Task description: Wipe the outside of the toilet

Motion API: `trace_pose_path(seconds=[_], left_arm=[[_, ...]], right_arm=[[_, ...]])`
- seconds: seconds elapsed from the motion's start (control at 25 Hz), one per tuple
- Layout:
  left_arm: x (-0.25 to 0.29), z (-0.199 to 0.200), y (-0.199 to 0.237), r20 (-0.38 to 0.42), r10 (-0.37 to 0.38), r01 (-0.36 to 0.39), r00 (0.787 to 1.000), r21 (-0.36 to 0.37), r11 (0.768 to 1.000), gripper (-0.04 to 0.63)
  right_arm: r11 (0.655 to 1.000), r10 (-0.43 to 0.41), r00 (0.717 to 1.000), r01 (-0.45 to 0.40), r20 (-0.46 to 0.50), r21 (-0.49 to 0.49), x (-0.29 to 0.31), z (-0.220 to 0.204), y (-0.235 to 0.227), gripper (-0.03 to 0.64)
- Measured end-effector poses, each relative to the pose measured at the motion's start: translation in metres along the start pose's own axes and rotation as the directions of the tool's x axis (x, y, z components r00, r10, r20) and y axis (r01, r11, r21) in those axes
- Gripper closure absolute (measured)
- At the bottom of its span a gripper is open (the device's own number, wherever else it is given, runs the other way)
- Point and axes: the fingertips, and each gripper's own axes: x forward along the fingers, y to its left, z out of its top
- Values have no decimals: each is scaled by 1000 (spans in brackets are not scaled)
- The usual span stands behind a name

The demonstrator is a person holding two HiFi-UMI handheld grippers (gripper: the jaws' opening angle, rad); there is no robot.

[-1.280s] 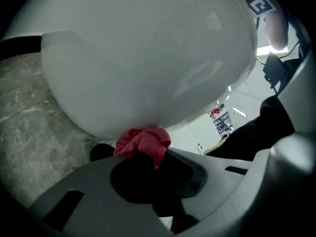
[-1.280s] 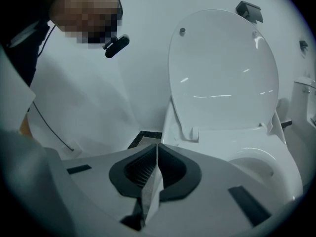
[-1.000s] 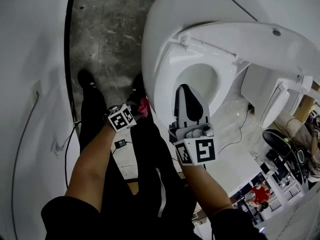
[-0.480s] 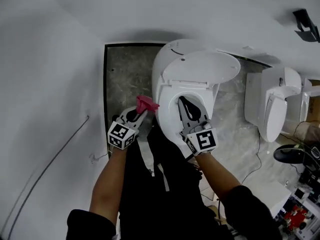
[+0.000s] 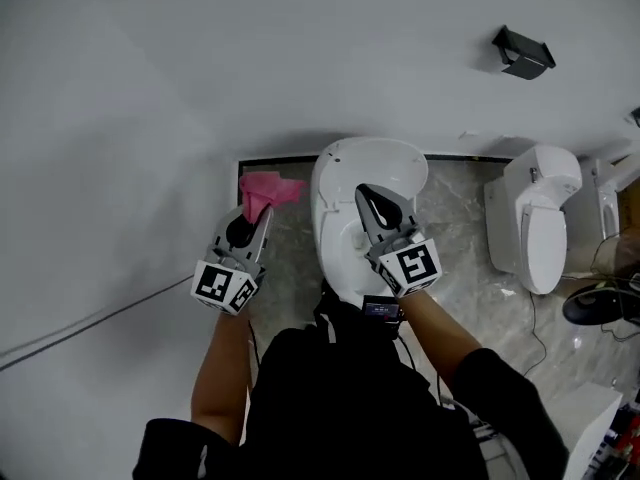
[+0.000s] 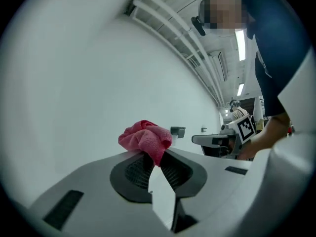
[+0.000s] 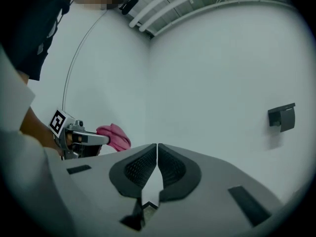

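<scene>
The white toilet [image 5: 345, 168] stands against the wall with its lid down, straight ahead in the head view. My left gripper [image 5: 258, 211] is shut on a pink cloth [image 5: 266, 189], held in the air left of the toilet. In the left gripper view the pink cloth [image 6: 146, 138] bunches above the closed jaws, facing the white wall. My right gripper [image 5: 374, 206] is shut on nothing and hovers over the toilet lid. The right gripper view shows the left gripper [image 7: 88, 138] with the pink cloth [image 7: 114, 136] off to its left.
A second white toilet [image 5: 536, 215] stands at the right. A dark wall fixture [image 5: 524, 53] hangs above it, also seen as a dark wall fixture [image 7: 282, 117]. A thin cable [image 5: 90, 320] runs along the left wall. The floor [image 5: 462, 228] is grey stone.
The view has risen and pulled back from the toilet. The lid, open before, is now down. Both grippers have lifted, the left carrying the pink cloth up beside the toilet.
</scene>
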Motion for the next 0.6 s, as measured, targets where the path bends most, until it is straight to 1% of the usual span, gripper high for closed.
trace_pose_path(seconds=[0.12,0.24,0.32,0.4,0.48,0.6], left_arm=[[-25,45,-21,49,63,-65,997,34,997,538],[-53,73,-47,103,115,-120,988,42,992,538],[-76,77,-65,118,144,-149,983,39,988,538],[-101,71,-93,111,160,-163,981,22,986,538],[-123,67,-124,104,164,-166,981,18,986,538],[-146,68,-165,103,163,-164,981,7,986,538]], right_arm=[[1000,-15,999,14,29,26,-37,35,4,580],[999,-35,999,34,37,18,-81,48,12,580],[1000,-21,999,20,46,23,-108,50,29,581],[1000,22,1000,-22,19,12,-142,48,55,583],[998,59,998,-60,-16,-21,-173,49,78,583],[997,67,997,-68,-34,-33,-214,54,93,583]])
